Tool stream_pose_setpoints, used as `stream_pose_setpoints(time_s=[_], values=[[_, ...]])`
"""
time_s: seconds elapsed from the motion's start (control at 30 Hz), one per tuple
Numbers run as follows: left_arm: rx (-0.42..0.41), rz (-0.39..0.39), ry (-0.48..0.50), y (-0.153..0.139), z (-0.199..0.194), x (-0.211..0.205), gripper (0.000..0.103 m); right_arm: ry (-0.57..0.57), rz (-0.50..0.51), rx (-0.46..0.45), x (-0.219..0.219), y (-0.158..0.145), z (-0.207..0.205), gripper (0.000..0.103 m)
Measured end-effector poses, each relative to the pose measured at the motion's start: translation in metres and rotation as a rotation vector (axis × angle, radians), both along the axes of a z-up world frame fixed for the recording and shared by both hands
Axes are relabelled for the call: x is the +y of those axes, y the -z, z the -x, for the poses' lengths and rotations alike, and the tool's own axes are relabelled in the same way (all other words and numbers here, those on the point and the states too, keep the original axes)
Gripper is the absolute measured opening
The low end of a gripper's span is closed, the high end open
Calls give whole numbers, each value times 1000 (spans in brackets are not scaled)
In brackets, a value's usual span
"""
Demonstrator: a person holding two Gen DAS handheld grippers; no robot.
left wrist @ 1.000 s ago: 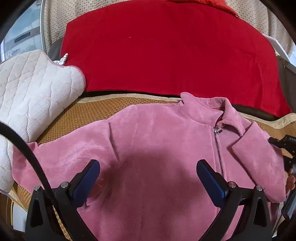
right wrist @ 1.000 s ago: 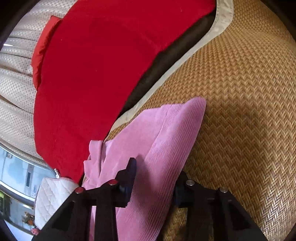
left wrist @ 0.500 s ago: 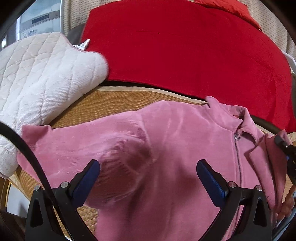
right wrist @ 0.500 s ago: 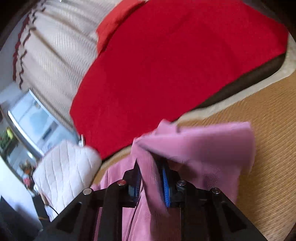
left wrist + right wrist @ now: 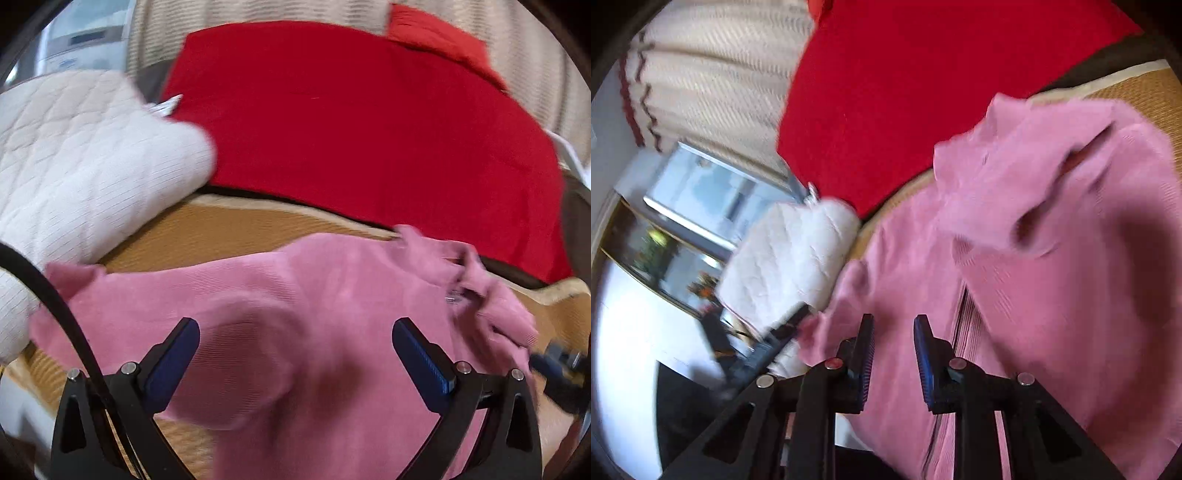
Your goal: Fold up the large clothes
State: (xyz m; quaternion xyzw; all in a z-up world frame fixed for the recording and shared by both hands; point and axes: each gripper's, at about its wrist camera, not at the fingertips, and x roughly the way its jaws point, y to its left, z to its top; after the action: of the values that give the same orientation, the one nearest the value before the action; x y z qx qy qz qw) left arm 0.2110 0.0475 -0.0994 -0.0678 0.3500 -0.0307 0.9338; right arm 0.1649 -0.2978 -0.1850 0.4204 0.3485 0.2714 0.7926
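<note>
1. Pink jacket (image 5: pixel 332 295) lies spread on the woven mat (image 5: pixel 221 229), collar toward the red blanket (image 5: pixel 369 129).
2. My left gripper (image 5: pixel 295 354) hangs over the jacket body with its jaws released wide; nothing sits between them.
3. My right gripper (image 5: pixel 892 350) has its jaws opening, with no cloth pinched between the blue pads (image 5: pixel 866 350); pink fabric lies beyond them.
4. One sleeve (image 5: pixel 1052 177) is folded across the jacket front near the collar.
5. A white quilted cushion (image 5: pixel 81 158) rests on the mat just beside the other sleeve (image 5: pixel 92 295).
</note>
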Motion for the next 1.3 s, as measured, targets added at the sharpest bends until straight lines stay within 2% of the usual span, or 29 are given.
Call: stream_pose_setpoints(time_s=[0.03, 0.07, 0.1, 0.17, 0.27, 0.33, 0.4, 0.5, 0.57, 0.63, 0.67, 0.7, 0.77, 0.83, 0.97, 1.17, 1.23, 1.3], values=[[-12, -1, 28, -1, 1, -9, 103, 54, -28, -8, -16, 0, 7, 50], [-25, -1, 68, -2, 2, -21, 103, 158, -73, -2, -40, 2, 17, 89], [-32, 7, 136, -3, 2, -40, 103, 255, -105, 7, -57, 5, 24, 101], [-26, 24, 225, -3, 0, -67, 103, 325, -180, 11, -83, 13, 32, 100], [-5, 41, 356, 0, -9, -110, 103, 332, -308, 43, -100, 28, 29, 97], [26, 52, 410, 3, -19, -128, 103, 324, -305, 53, -94, 32, 22, 90], [85, 111, 464, 10, -36, -140, 103, 320, -284, 78, -95, 33, 18, 82], [202, 248, 547, 23, -56, -148, 103, 315, -254, 123, -90, 42, 14, 80], [249, 327, 587, 29, -68, -157, 103, 302, -247, 150, -86, 58, 15, 80], [284, 352, 614, 33, -79, -166, 103, 289, -253, 175, -83, 65, 8, 80], [295, 361, 619, 36, -83, -167, 99, 286, -253, 186, -82, 69, 6, 80], [300, 390, 629, 38, -84, -168, 92, 286, -254, 193, -80, 71, 3, 80], [340, 438, 636, 48, -87, -171, 39, 287, -264, 207, -78, 76, -1, 79], [413, 484, 630, 61, -89, -176, 24, 282, -263, 214, -79, 80, 0, 79], [363, 497, 597, 57, -84, -173, 12, 273, -241, 220, -76, 83, -3, 79], [244, 397, 525, 30, -44, -136, 11, 269, -208, 233, -74, 85, -4, 78], [242, 331, 460, 27, -30, -113, 12, 270, -192, 229, -72, 85, -4, 78], [260, 291, 434, 28, -24, -94, 18, 270, -178, 224, -69, 85, -4, 78]])
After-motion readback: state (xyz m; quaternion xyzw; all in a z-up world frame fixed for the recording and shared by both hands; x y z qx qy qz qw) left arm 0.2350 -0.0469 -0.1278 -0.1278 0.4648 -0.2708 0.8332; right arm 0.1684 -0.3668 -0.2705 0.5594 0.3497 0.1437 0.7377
